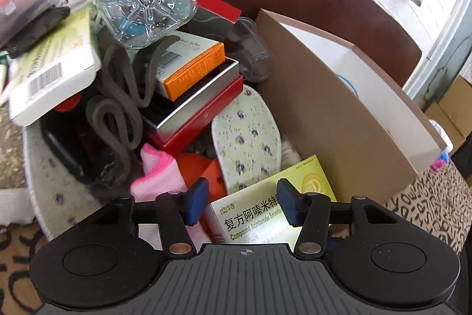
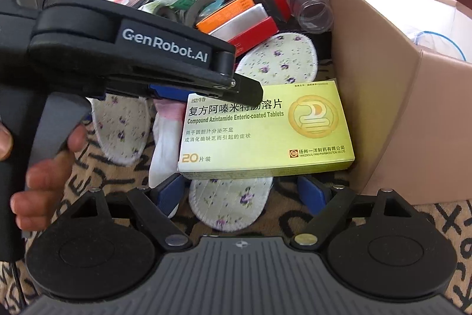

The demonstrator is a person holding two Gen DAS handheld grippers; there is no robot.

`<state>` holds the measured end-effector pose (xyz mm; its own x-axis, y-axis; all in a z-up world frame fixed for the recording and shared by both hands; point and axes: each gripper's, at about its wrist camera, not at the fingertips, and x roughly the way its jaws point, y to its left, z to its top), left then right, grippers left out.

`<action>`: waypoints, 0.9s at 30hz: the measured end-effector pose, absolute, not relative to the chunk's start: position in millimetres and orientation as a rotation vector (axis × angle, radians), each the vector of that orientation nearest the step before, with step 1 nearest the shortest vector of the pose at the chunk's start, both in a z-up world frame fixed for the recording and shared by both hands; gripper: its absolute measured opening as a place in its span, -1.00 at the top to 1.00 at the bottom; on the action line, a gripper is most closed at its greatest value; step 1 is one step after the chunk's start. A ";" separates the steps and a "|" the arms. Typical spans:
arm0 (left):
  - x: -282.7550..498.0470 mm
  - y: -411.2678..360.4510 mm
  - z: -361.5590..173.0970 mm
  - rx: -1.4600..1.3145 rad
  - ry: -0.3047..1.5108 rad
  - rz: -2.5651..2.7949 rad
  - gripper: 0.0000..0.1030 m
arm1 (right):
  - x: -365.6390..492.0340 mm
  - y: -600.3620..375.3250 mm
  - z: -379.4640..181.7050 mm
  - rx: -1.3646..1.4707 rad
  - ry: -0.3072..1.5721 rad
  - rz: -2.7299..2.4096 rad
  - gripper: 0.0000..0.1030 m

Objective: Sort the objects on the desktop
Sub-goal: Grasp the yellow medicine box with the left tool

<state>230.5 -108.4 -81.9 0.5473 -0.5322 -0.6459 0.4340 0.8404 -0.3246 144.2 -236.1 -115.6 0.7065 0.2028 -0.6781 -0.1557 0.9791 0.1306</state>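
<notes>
Two grippers hover with fingers spread and pinching nothing: nearest, the right gripper (image 2: 243,192) below the yellow tablet box (image 2: 265,129), the left gripper (image 1: 240,202) straddling its near-left end, likely to lift it toward the cardboard box (image 2: 413,96) at far right.

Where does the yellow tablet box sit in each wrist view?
Left wrist: yellow tablet box, bottom centre, between the left gripper's jaws.
Right wrist: the box fills the centre, above the right gripper.
Shared landmark: tan cardboard box, right of it.
</notes>
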 end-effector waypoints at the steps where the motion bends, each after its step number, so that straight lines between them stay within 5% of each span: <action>1: 225.6 -107.7 -81.0 -0.122 0.812 -0.569 -0.25 | 141.6 -234.6 -115.2 0.052 0.765 0.204 -0.65; 13: 134.3 -92.7 -99.0 -0.097 0.955 -0.622 -0.28 | 61.6 -236.9 -109.3 -0.071 0.832 0.347 -0.63; 19: 103.8 -93.5 -105.2 -0.132 1.019 -0.695 -0.40 | 21.4 -248.0 -108.8 -0.078 0.830 0.349 -0.74; 23: 106.3 -97.1 -101.1 -0.117 0.999 -0.658 -0.69 | 12.5 -247.1 -106.6 -0.075 0.831 0.344 -0.74; 27: 115.8 -99.9 -105.7 -0.114 1.008 -0.634 -0.70 | 10.8 -240.9 -105.7 -0.070 0.811 0.346 -0.74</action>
